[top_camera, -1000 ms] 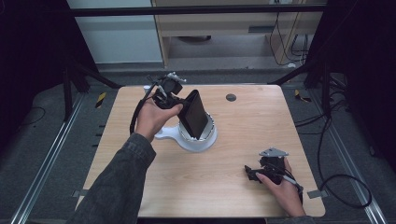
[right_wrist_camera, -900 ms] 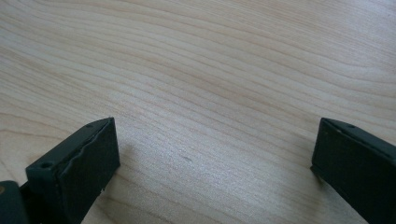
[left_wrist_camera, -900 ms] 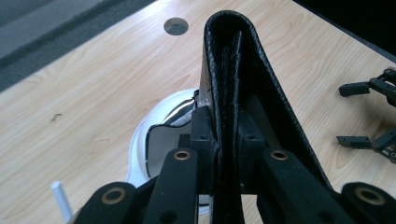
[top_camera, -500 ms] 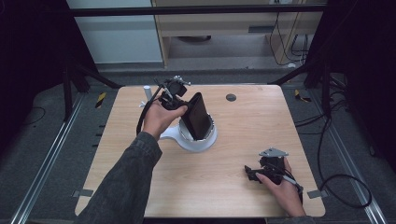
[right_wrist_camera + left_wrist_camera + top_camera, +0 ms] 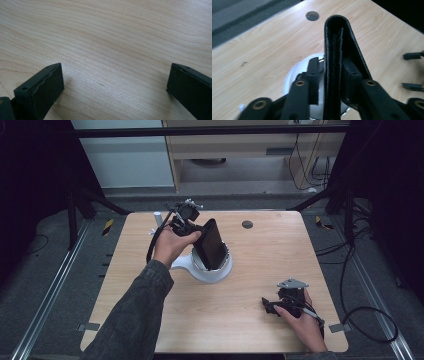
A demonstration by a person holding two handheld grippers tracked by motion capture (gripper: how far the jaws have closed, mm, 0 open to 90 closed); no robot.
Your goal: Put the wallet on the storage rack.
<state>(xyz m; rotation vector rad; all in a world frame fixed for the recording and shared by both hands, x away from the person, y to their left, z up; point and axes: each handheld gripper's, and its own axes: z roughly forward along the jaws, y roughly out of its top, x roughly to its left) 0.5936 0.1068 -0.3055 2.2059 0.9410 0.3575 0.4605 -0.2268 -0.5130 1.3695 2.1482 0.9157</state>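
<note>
A black folded wallet (image 5: pixel 210 244) stands on edge in a white round holder (image 5: pixel 216 274) near the middle of the table. My left gripper (image 5: pixel 199 234) reaches it from the left. In the left gripper view the wallet (image 5: pixel 337 45) rises between the jaws of the left gripper (image 5: pixel 331 63). They have just been opening, and a thin gap shows at the left pad (image 5: pixel 314 72). The white holder (image 5: pixel 294 72) lies below. My right gripper (image 5: pixel 267 306) rests low at the front right. Its jaws stand wide open over bare wood, with the right gripper (image 5: pixel 115 75) holding nothing.
The wooden table (image 5: pixel 265 255) has a dark round hole (image 5: pixel 247 224) at the back, also seen as the hole (image 5: pixel 312 16) past the wallet. A small white cylinder (image 5: pixel 157 216) stands at the back left edge. Cables trail on the floor at the right.
The left hand has shifted only slightly at the wallet, which still stands in the holder. The right hand has kept still.
</note>
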